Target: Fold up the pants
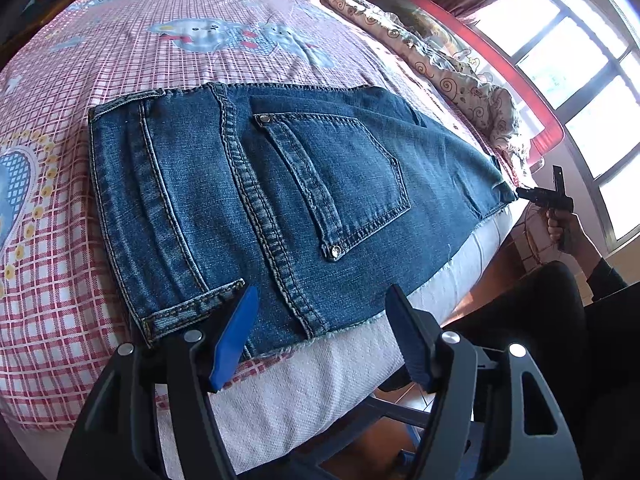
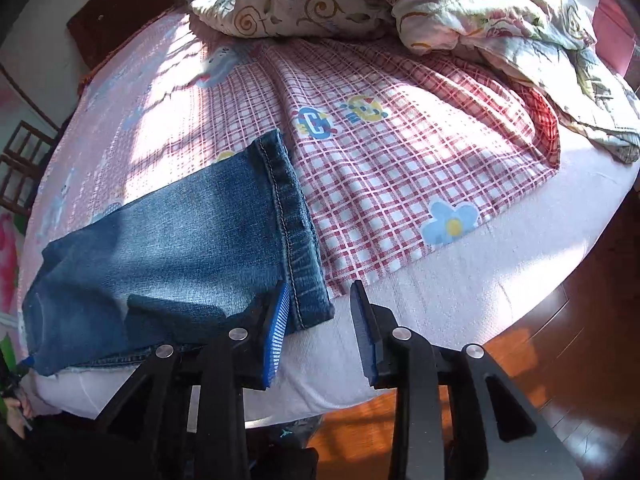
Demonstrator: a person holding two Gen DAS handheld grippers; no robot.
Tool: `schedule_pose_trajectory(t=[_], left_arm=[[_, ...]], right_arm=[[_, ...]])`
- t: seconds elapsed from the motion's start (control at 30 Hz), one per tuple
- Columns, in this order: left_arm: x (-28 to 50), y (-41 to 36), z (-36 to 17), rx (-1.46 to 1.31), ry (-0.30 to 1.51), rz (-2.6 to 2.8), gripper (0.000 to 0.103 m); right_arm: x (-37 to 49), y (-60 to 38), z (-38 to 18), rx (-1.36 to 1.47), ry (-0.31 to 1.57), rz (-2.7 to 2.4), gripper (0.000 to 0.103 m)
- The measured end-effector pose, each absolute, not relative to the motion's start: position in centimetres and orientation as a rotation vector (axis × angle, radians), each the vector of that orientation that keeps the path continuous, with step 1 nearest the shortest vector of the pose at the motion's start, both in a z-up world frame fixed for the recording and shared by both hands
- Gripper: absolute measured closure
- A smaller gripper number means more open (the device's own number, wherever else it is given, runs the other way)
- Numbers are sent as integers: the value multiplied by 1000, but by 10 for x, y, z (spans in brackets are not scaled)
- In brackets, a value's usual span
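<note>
Blue jeans [image 1: 256, 200] lie flat along the near edge of the bed, folded lengthwise, back pocket up. In the left wrist view the waistband is at the left. My left gripper [image 1: 320, 332] is open, its fingers just off the near edge of the waist end, holding nothing. In the right wrist view the leg end of the jeans [image 2: 180, 248] lies with its hem at the right. My right gripper [image 2: 320, 328] is open, just right of the hem's near corner, empty. It also shows far right in the left wrist view [image 1: 536, 194].
A pink checked sheet [image 1: 120, 60] with cartoon prints covers the bed. A rumpled floral quilt [image 2: 460, 12] lies along the far side. The white mattress edge [image 2: 440, 300] is below the grippers, with a wood floor [image 2: 520, 360] beneath. A window [image 1: 580, 80] is at the right.
</note>
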State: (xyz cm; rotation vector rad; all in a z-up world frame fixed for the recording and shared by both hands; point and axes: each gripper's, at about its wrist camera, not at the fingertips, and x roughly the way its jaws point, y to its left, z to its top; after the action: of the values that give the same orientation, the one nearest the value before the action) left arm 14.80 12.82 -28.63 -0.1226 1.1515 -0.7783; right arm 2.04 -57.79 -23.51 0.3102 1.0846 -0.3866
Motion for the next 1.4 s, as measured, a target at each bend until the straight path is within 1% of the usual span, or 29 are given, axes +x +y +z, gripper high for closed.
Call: schedule_pose_trajectory(t=[0.1,0.13,0.17,0.2,0.23,0.3,0.33,0.37,0.43,0.47,0.5,0.53,0.57,0.6,0.67,0.7,0.77,0.87,0.93,0.97,1.0,1.07,1.1,1.17,1.2,1.27,1.33,1.37,1.4], left_arm=[[141,127,-278,-107,1125,-768,33],[139,126,-273,-92,1105,-760,33],[136,122,-267,-76,1086,-756,33],[133,116,-259,-46,1057,-756,33],[129,104,-250,7,1018,-753,33],[124,72,-232,113,939,-768,27],[121,51,-225,132,895,-778,19],[121,31,-219,133,847,-776,16],[129,-9,-215,123,781,-720,16],[137,-28,-218,119,786,-668,16],[147,-45,-224,105,806,-626,17],[154,-60,-230,92,826,-589,19],[159,-71,-240,100,857,-562,23],[160,-82,-252,138,903,-534,30],[162,-93,-282,251,1027,-484,43],[161,-91,-294,282,1063,-479,43],[152,-87,-297,335,1015,-515,43],[153,-83,-294,349,1033,-554,43],[151,-80,-281,310,1016,-593,44],[150,-77,-269,253,972,-622,42],[148,-78,-255,204,924,-642,30],[153,-92,-234,142,854,-657,17],[157,-104,-227,117,842,-669,17],[167,-131,-223,86,835,-660,17],[171,-143,-224,58,845,-678,18],[177,-164,-235,36,879,-714,18],[179,-182,-256,78,949,-724,21],[179,-188,-268,110,991,-716,24],[179,-191,-281,144,1036,-699,29]], right_arm=[[25,-534,-213,89,1051,-395,72],[27,-517,-211,100,1048,-296,70],[32,-501,-212,149,1059,-195,55],[42,-483,-216,185,1078,-122,54],[52,-460,-222,173,1113,-61,54],[71,-418,-231,113,1152,16,54],[81,-400,-237,96,1164,46,54],[91,-387,-242,96,1163,50,54],[111,-370,-252,116,1154,28,55],[120,-361,-257,97,1158,-2,60],[127,-351,-261,68,1159,-30,62],[131,-344,-268,49,1169,-56,62],[132,-339,-279,38,1212,-85,62],[127,-337,-290,47,1264,-110,62],[108,-330,-295,31,1252,-127,62],[100,-327,-296,11,1250,-123,62],[91,-331,-295,30,1263,-95,62],[95,-340,-287,68,1289,-25,62],[98,-353,-260,141,1164,31,62],[101,-361,-246,154,1098,18,62],[107,-372,-237,175,1050,0,62],[127,-397,-231,254,1016,-33,62],[139,-411,-234,296,1013,-44,66],[160,-438,-246,385,1026,-74,79],[170,-450,-255,438,1046,-55,84],[184,-461,-282,501,1141,22,97],[184,-469,-294,420,1150,6,103],[180,-476,-296,430,1130,23,103],[178,-487,-296,433,1114,5,103]])
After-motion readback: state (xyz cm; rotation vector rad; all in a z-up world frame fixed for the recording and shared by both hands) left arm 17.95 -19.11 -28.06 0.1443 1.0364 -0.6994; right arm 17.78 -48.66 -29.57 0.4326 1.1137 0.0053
